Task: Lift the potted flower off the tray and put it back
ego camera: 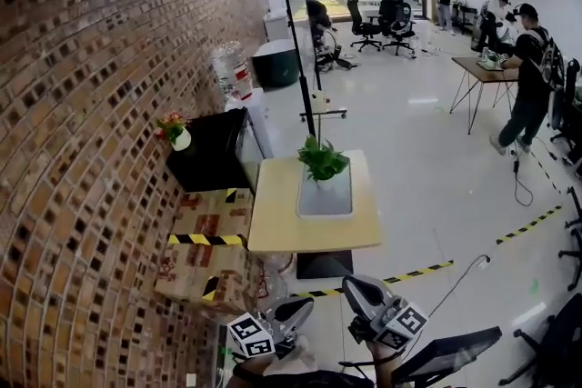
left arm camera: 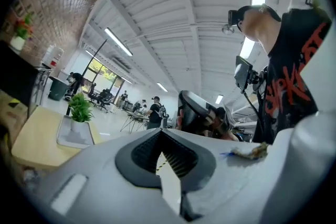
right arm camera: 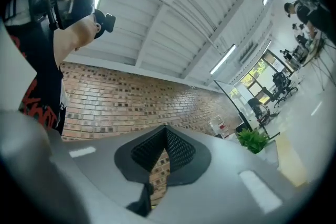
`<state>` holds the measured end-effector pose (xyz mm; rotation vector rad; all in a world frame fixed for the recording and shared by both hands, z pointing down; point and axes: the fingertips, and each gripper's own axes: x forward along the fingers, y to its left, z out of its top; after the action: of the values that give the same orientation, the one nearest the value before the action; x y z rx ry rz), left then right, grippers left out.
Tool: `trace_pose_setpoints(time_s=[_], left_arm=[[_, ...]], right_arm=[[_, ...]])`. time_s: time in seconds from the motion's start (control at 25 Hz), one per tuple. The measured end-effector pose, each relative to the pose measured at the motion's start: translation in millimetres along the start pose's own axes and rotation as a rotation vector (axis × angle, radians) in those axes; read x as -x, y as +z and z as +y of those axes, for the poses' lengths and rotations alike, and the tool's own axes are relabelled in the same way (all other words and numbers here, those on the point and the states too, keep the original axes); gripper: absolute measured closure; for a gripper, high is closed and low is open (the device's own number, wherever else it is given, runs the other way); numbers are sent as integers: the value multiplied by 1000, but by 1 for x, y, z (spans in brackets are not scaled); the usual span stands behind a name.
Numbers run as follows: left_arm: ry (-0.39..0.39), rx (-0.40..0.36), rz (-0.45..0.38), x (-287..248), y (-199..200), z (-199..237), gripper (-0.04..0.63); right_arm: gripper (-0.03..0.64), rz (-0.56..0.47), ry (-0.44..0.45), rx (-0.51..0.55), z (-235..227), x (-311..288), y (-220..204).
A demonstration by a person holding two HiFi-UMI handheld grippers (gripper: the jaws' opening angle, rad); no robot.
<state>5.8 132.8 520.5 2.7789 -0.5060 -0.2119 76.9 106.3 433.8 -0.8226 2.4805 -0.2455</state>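
Pre-grasp: left hand-held gripper and right hand-held gripper closed, empty, well near of worktop; potted flower apparently on tray; next, open and reach.

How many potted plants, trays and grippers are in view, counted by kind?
Potted plants: 2, the green plant on the tray and the flowering plant on the black cabinet
Trays: 1, the tray
Grippers: 2, the left gripper and the right gripper
Total: 5
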Motion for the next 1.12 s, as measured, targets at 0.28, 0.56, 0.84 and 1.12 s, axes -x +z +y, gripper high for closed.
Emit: trace_pose_setpoints(time_s=[0.28, 0.56, 0.84, 1.12], left_arm=[[-22, -7, 34, -9, -11, -54, 595], [-114, -18, -8, 11, 4, -51, 595], [-99, 64, -55, 62, -5, -33, 595], [-148, 76, -46, 96, -20, -19, 595]], right_arm=[[615, 102, -16, -21, 11, 41, -10], [615, 223, -141, 49, 23, 42, -32], [615, 306, -112, 98, 56, 4, -61], [615, 355, -72, 125, 68, -40, -94]])
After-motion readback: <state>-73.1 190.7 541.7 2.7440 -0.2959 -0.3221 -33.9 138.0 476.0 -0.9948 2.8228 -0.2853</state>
